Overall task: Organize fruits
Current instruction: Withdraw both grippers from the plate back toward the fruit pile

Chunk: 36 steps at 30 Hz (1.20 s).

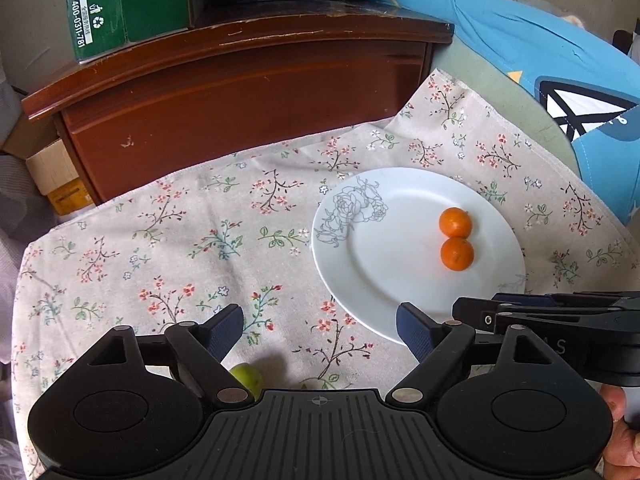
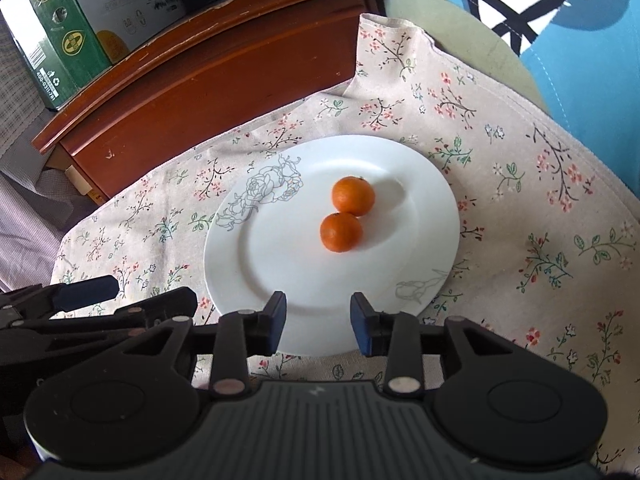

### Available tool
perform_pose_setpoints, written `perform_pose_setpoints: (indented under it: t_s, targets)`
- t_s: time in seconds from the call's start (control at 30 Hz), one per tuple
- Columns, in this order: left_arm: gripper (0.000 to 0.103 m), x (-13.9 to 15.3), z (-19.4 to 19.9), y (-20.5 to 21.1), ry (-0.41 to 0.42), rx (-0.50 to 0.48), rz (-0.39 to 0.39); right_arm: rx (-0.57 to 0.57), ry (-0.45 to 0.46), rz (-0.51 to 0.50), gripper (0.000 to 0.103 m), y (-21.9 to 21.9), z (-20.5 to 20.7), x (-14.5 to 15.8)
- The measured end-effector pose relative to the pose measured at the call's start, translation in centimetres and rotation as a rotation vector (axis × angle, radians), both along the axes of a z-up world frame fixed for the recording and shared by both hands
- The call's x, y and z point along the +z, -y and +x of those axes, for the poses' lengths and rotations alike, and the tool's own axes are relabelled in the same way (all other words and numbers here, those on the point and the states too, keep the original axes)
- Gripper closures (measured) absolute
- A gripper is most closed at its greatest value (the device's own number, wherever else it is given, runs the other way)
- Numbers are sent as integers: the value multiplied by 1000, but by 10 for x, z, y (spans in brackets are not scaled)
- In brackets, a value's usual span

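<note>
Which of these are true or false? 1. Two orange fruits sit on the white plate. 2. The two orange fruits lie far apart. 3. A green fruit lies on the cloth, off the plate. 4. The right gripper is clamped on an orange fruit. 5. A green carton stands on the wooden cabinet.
1. True: two orange fruits sit on the white plate.
2. False: they lie side by side, touching or nearly so.
3. True: a green fruit lies on the floral cloth, just under the left gripper.
4. False: the right gripper is open and holds nothing, above the plate's near rim.
5. True: a green carton stands on the wooden cabinet.
</note>
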<state>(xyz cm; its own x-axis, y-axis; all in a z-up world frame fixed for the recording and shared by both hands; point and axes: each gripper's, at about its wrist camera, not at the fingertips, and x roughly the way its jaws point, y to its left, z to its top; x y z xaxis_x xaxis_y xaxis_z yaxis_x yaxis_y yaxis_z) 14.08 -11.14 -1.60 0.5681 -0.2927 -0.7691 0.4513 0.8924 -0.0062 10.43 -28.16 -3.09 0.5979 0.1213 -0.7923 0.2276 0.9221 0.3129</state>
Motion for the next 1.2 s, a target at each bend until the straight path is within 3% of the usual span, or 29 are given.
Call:
perform_pose_setpoints:
  t_s: [0.33,0.77,0.93,1.2]
  targets:
    - [12,5,-14,-19,-9,42,31,52,4,-17,61,-15,-9,8]
    - [11,7,-26,-47,-22,113,65,112,5,-22,59,-33,-17,16]
    - [11,17,-25,-75,-9,145,58,138,7,-19,59,-39,-23,18]
    - [11,13,-16,-129,-60,281,26,165,-13,-4,59,-46,-36,16]
